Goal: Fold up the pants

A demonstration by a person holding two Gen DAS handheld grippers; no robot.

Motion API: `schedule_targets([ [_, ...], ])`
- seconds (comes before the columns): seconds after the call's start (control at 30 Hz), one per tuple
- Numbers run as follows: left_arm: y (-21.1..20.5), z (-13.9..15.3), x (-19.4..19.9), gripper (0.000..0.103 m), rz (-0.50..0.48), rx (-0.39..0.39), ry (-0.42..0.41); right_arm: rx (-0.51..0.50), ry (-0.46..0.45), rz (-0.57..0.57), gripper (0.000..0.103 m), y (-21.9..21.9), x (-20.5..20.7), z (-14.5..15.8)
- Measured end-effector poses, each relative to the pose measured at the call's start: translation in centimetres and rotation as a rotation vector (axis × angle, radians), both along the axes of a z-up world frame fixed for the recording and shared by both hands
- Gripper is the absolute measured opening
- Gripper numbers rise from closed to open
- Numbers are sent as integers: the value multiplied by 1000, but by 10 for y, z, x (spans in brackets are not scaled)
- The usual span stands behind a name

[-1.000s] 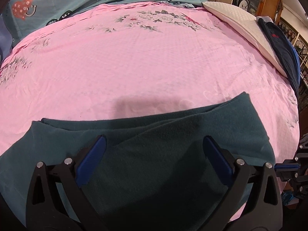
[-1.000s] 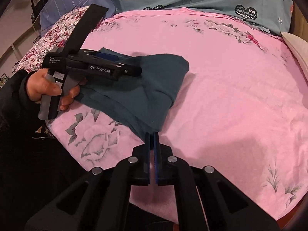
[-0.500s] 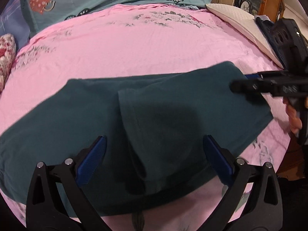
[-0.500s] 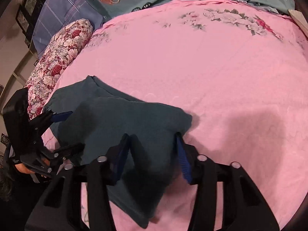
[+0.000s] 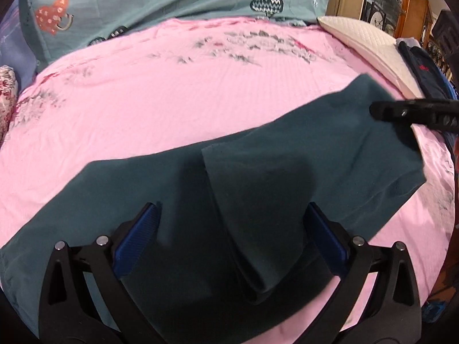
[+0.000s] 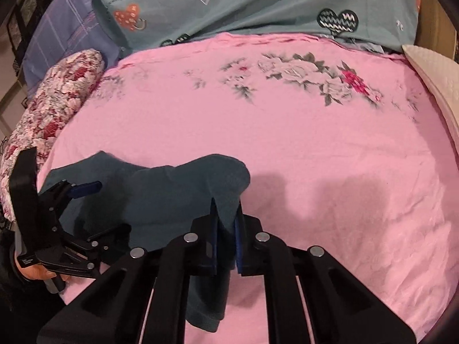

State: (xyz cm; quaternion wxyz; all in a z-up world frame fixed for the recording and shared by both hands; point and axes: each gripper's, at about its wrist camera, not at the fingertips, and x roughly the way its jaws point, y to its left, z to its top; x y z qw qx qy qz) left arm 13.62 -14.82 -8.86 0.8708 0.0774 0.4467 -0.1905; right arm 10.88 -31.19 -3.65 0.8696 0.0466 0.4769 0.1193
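left claw (image 5: 232, 229) jaws wide apart; right claw (image 6: 225, 226) jaws closing, nearly together.

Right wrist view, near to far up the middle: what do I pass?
Right tongs, closing on the teal pants → pink sheet → grey-and-white flower print → teal heart-print bedding.

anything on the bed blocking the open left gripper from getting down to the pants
Nothing visible does. The left gripper hangs open right over the dark green pants, with only pants fabric between and below its fingers. The right gripper is closing on a fold of the pants at their other end, off to the side.
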Motion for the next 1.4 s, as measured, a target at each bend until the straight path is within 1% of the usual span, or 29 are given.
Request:
schedule_targets([
  [0.03, -1, -1, 3, 101, 7, 1, 14, -26, 57, -10, 17, -1, 7, -18],
  [0.07, -1, -1, 4, 101, 10, -3, 17, -71, 108, -13, 30, -1, 11, -37],
  [0.1, 1, 0, 4, 101, 11, 1, 11, -83, 96, -19, 35, -3, 11, -41],
  [0.13, 3, 1, 1, 101, 12, 8, 0, -88, 74, -30, 40, -6, 9, -39],
  [0.2, 16, 9, -7, 101, 26, -5, -11, -66, 36, -45, 40, -12, 1, -26],
  [0.27, 43, 22, -23, 101, 38, -40, -11, -72, -35, -42, 40, -15, -15, -5],
  [0.3, 56, 26, -30, 101, 44, -44, -18, -62, -50, -24, 40, -14, -22, 3],
  [0.37, 93, 36, -47, 101, 87, -27, -41, -36, -46, 52, 40, -3, -36, 9],
  [0.43, 136, 41, -62, 101, 159, -12, -43, -73, -21, 114, 40, 11, -48, 3],
  [0.47, 163, 42, -70, 101, 210, -4, -37, -89, -19, 125, 40, 16, -53, 0],
  [0.53, 204, 37, -81, 101, 300, 19, -5, -66, -19, 157, 40, 25, -60, -2],
  [0.6, 240, 27, -94, 101, 380, 46, 33, -24, -27, 196, 42, 39, -64, 0],
  [0.63, 254, 22, -98, 101, 416, 54, 46, 3, -34, 226, 44, 50, -66, 2],
  [0.67, 268, 18, -102, 101, 452, 56, 61, 24, -41, 259, 49, 63, -69, 5],
  [0.7, 279, 15, -108, 101, 477, 48, 70, 45, -48, 304, 50, 80, -70, 7],
  [0.73, 287, 14, -111, 101, 500, 42, 73, 58, -54, 344, 50, 96, -70, 9],
  [0.8, 296, 15, -119, 101, 515, 27, 62, 84, -67, 435, 50, 134, -69, 16],
  [0.87, 296, 16, -124, 101, 507, 17, 55, 108, -70, 517, 50, 178, -60, 24],
  [0.97, 292, 13, -130, 101, 470, 32, 46, 131, -63, 634, 52, 255, -35, 36],
  [1.03, 295, 9, -130, 101, 465, 12, 53, 138, -43, 709, 52, 306, -14, 37],
  [1.07, 297, 7, -129, 101, 470, -12, 57, 121, -45, 732, 52, 332, -3, 37],
  [1.13, 299, 0, -124, 101, 478, -58, 65, 92, -25, 767, 52, 376, 16, 30],
  [1.2, 300, 0, -122, 101, 494, -93, 38, 87, 32, 794, 52, 411, 34, 16],
  [1.23, 301, 1, -120, 101, 489, -132, 36, 76, 65, 804, 52, 429, 43, 8],
  [1.3, 303, 3, -118, 101, 468, -218, 44, 39, 106, 841, 52, 450, 49, -7],
  [1.37, 300, 4, -117, 101, 454, -264, 45, -23, 141, 881, 52, 470, 50, -21],
  [1.4, 300, 3, -115, 101, 449, -272, 39, -55, 160, 900, 52, 477, 49, -28],
])
